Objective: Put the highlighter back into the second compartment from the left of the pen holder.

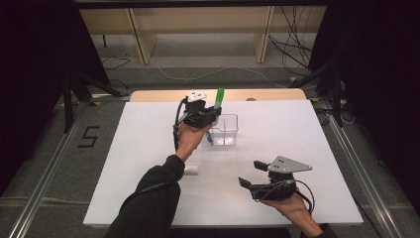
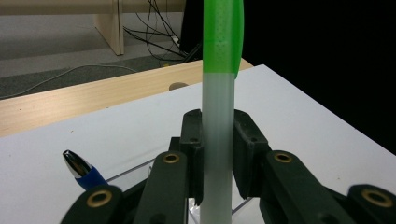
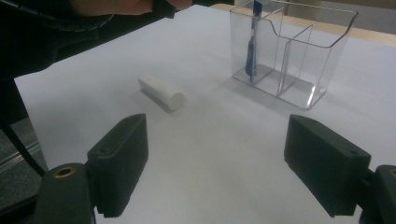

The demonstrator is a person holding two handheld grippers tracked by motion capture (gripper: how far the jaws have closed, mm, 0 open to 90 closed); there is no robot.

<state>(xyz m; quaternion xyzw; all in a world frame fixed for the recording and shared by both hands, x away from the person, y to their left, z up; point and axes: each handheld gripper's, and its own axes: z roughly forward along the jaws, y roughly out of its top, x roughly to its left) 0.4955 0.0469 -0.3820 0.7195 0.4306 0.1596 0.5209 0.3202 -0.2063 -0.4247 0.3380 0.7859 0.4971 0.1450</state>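
My left gripper [image 1: 214,114] is shut on a pale marker with a green cap [image 1: 219,97], holding it upright over the left end of a clear plastic organizer [image 1: 229,131]. In the left gripper view the marker [image 2: 218,116] rises between the two pads of the gripper [image 2: 218,156]. A blue pen [image 1: 210,137] with a silver tip [image 2: 77,164] stands in the organizer's left compartment [image 3: 322,60], also seen as the blue pen [image 3: 252,56] in the right gripper view. My right gripper [image 1: 250,173] rests open at the front right, with bare table between its jaws [image 3: 224,158].
A short white cylinder [image 1: 191,170] lies on the white table [image 1: 277,198] in front of the organizer, the same cylinder [image 3: 161,92] sitting just ahead of the right jaws. A wooden strip [image 1: 267,94] edges the table's far side. Cables lie on the floor beyond.
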